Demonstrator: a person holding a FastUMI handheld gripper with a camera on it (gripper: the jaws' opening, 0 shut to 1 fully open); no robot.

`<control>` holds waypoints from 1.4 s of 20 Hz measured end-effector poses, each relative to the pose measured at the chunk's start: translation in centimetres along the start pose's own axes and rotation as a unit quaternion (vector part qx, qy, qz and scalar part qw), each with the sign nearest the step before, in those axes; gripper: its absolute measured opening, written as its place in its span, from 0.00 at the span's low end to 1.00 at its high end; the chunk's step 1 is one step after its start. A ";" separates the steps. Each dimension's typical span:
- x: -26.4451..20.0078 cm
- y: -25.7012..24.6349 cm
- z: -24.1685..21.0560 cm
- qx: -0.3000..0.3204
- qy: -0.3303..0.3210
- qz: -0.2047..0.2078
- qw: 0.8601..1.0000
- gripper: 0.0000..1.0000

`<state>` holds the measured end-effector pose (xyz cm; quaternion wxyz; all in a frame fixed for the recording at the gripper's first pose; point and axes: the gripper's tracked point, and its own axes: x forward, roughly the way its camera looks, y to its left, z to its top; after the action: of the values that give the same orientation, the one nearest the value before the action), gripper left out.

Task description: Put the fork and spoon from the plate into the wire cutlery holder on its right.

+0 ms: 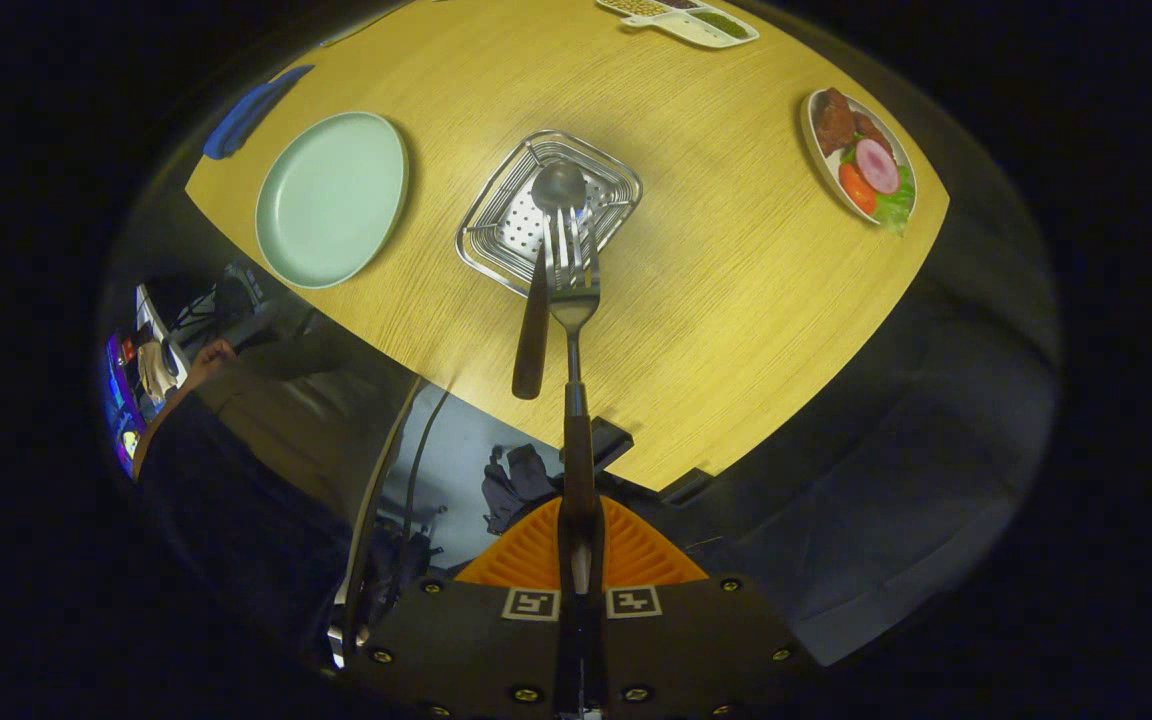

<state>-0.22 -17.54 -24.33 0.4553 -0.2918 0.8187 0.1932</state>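
Note:
My gripper (580,548) is shut on the dark handle of the fork (573,290), which points away from me with its tines hanging over the wire cutlery holder (616,182). The spoon (541,270) stands in the holder, bowl down inside it and its dark handle leaning out over the near rim, just left of the fork. The pale green plate (331,198) lies on the wooden table (716,300), left of the holder, with nothing on it.
A plate of fake food (861,155) sits at the table's right edge. A divided white tray (681,18) lies at the far side. A blue object (246,112) rests beyond the green plate. A person's sleeve (236,400) shows beside the table's near-left edge.

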 end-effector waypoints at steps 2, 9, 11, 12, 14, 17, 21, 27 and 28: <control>0.1 -0.1 1.1 -0.013 0.015 -0.004 1.000 0.03; 0.9 0.1 4.2 -0.037 0.064 -0.003 0.997 0.03; 0.9 -0.2 4.3 -0.042 0.087 -0.011 0.995 0.02; 1.1 -0.2 4.5 -0.041 0.093 -0.011 0.995 0.02; 1.0 -0.1 5.4 -0.041 0.097 -0.010 0.994 0.03; 1.0 0.1 6.2 -0.042 0.116 -0.005 0.992 0.02; 1.3 0.3 7.3 -0.026 0.127 0.004 0.992 0.03; 1.2 0.0 8.1 -0.020 0.121 0.003 0.992 0.09; 1.1 0.0 8.2 -0.021 0.113 0.004 0.993 0.11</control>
<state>4.51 -13.06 -29.49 0.3534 -0.3183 0.8615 0.1779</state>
